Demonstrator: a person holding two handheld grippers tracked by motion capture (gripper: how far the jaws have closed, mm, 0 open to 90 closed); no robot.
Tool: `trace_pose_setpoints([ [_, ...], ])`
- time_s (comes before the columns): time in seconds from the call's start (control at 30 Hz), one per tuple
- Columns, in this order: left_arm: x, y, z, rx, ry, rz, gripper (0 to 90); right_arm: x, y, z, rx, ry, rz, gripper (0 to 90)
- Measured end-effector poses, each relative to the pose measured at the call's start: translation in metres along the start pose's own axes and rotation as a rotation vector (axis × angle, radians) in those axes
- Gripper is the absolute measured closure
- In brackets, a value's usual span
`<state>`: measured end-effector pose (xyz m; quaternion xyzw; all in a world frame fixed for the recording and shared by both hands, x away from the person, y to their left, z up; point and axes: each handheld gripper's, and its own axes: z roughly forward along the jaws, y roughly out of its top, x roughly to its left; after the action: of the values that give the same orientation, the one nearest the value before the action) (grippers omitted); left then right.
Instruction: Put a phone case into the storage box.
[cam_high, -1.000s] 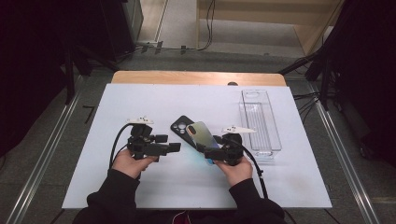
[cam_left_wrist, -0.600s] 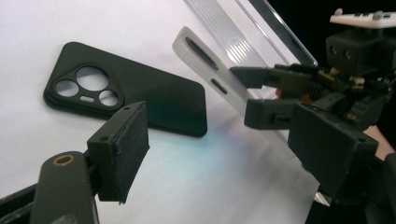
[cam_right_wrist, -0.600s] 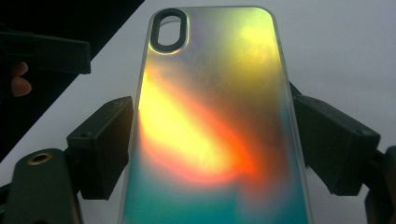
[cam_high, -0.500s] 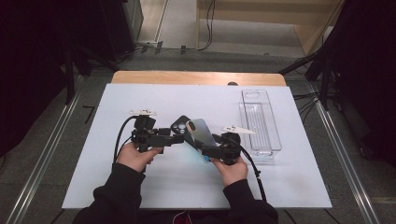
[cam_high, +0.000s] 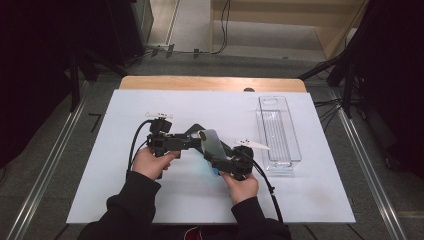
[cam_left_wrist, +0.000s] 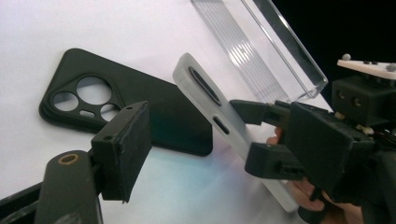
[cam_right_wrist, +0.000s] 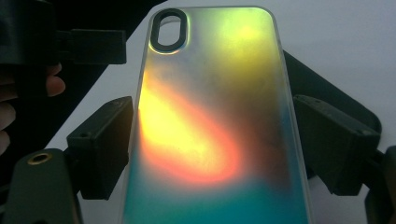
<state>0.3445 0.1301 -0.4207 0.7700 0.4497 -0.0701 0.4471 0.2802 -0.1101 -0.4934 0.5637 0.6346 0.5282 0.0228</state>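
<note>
Phone case (cam_high: 212, 142), the iridescent translucent one, sits clamped in the right tool (cam_high: 216, 162), raised off the bench (cam_high: 125, 200) and tilted, camera cutout end up. In the right gripper view the case (cam_right_wrist: 210, 126) fills the gap between both pads, edges pressed on each side, so that tool is gripping it by the long edges. Surface shows yellow-orange glare fading to teal at the bottom.

Left tool (cam_high: 192, 143) points level toward the case's top end, tip just beside it. In the left gripper view one pad (cam_left_wrist: 126, 149) is visible with nothing on it; can't see the second pad, but in the right gripper view a black jaw sits to the left of the case, apart from it. Reads as open, not holding anything.

Black phone case (cam_left_wrist: 126, 109) lies flat on the bench under and behind the held one, camera holes facing up. Clear plastic tray (cam_high: 278, 131) stands on the bench to the right, well apart from both tools.
</note>
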Motion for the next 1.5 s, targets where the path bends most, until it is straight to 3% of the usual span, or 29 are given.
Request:
trace_pose_setpoints([
  [0.1, -0.001, 0.003, 0.005, 0.002, 0.002, -0.003, 22.6, -0.001, -0.004, 0.002, -0.007, 0.031, 0.046, 14.8],
  [0.27, -0.001, 0.004, 0.01, 0.006, 0.011, -0.009, 22.6, 0.001, -0.007, 0.004, -0.016, 0.042, 0.061, 14.7],
  [0.57, 0.002, 0.009, 0.018, -0.004, -0.003, -0.096, 31.0, 0.005, -0.01, 0.003, -0.076, 0.048, 0.076, 14.8],
  [0.7, 0.004, 0.01, 0.021, -0.004, -0.004, -0.143, 40.8, 0.006, -0.011, 0.004, -0.077, 0.053, 0.08, 14.7],
  [0.77, 0.005, 0.01, 0.021, -0.005, 0.001, -0.146, 42.4, 0.006, -0.011, 0.004, -0.077, 0.054, 0.08, 14.7],
  [0.8, 0.004, 0.01, 0.022, -0.007, 0.014, -0.139, 49.9, 0.006, -0.011, 0.004, -0.079, 0.057, 0.076, 14.7],
  [0.83, 0.004, 0.01, 0.022, -0.007, 0.014, -0.139, 50.8, 0.006, -0.011, 0.004, -0.079, 0.057, 0.076, 14.7],
  [0.97, 0.007, 0.01, 0.024, -0.002, -0.028, -0.181, 56.8, 0.009, -0.012, 0.004, -0.087, 0.068, 0.071, 14.7],
  [1.1, 0.01, 0.01, 0.024, -0.006, -0.06, -0.209, 71.1, 0.01, -0.013, 0.005, -0.096, 0.078, 0.053, 14.7],
  [1.2, 0.01, 0.009, 0.023, -0.018, -0.074, -0.216, 72.3, 0.01, -0.013, 0.005, -0.097, 0.079, 0.048, 14.7],
  [1.5, 0.012, 0.008, 0.023, -0.034, -0.168, -0.272, 79.7, 0.012, -0.015, 0.008, -0.098, 0.077, 0.029, 14.6],
])
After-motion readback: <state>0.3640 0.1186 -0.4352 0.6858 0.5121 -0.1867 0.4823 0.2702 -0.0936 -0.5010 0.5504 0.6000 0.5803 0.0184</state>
